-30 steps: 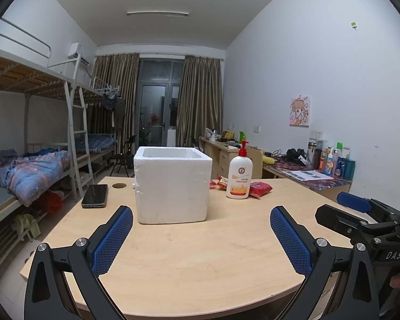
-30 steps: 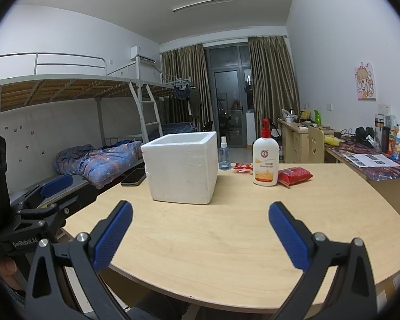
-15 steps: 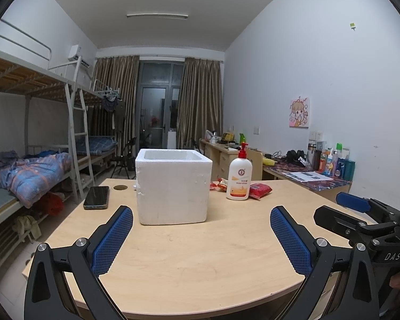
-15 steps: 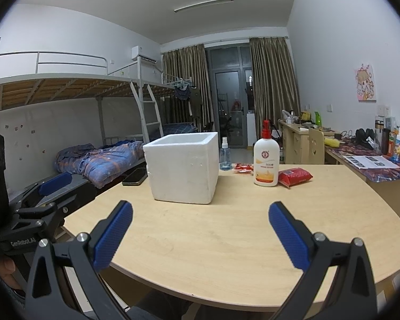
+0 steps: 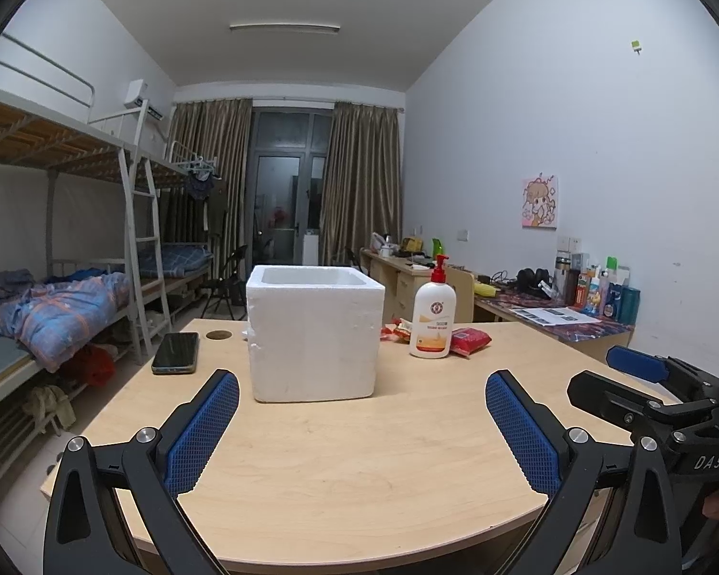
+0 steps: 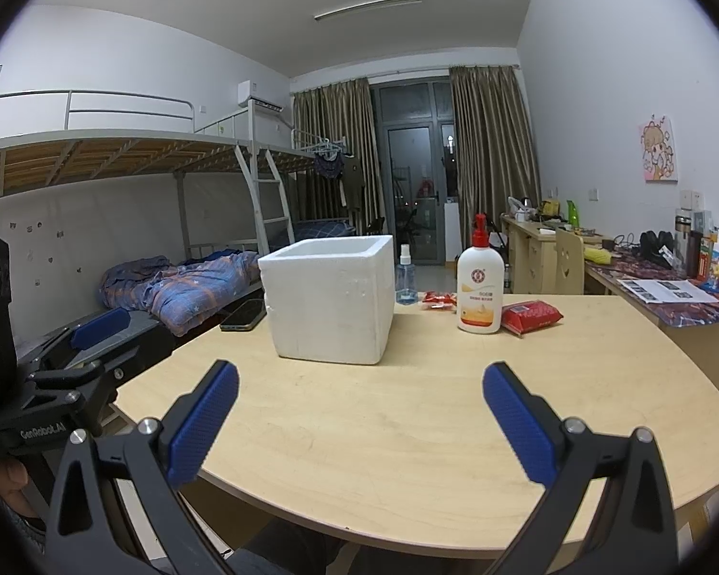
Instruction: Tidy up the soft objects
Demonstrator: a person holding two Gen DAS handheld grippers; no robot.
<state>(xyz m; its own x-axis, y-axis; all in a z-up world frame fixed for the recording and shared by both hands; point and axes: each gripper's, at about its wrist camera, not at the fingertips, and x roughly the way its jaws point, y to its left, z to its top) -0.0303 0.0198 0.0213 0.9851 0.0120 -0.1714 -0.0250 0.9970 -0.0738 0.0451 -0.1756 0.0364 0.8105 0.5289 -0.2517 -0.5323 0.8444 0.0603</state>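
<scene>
My left blue-padded gripper (image 5: 362, 424) & right blue-padded gripper (image 6: 359, 424) both spread wide w/ nothing between, low over round light wood table (image 5: 359, 469), white square foam box (image 5: 314, 335) at 12 o'clock, red soft packet (image 6: 531, 316) at 1 o'clock beside white pump bottle w/ red top (image 6: 479, 282).

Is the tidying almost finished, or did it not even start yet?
It looks barely started. Nothing seems done: the red packet and the small red wrappers lie on the table, outside the white foam box. Nothing is in hand: the left tool and the right tool are both open and empty. Left to do: probably picking up the soft things and putting them in the box.
</scene>
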